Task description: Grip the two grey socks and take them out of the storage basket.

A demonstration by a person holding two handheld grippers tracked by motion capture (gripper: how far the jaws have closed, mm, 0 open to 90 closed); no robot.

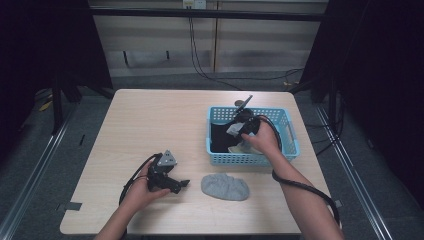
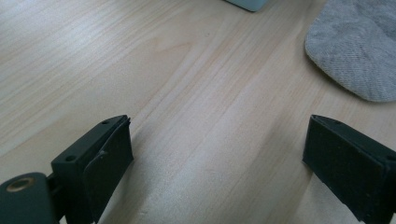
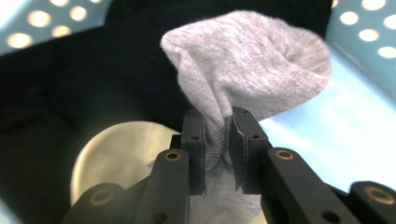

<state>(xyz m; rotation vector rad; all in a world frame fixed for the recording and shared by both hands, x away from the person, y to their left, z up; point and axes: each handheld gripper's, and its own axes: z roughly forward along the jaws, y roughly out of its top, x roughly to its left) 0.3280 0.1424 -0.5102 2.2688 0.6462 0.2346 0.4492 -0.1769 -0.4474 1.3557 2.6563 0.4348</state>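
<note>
R gripper (image 3: pixel 217 140) clamped on grey sock (image 3: pixel 252 65) in blue basket (image 1: pixel 290 131).
I'd lift straight up, clear rim, drop by other sock (image 1: pixel 225 186); L gripper (image 2: pixel 217 154) apart, idle.

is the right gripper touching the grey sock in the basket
Touching. The right gripper view shows the right gripper with both pads pressed on a fold of the grey sock, pinching it inside the blue basket.
</note>
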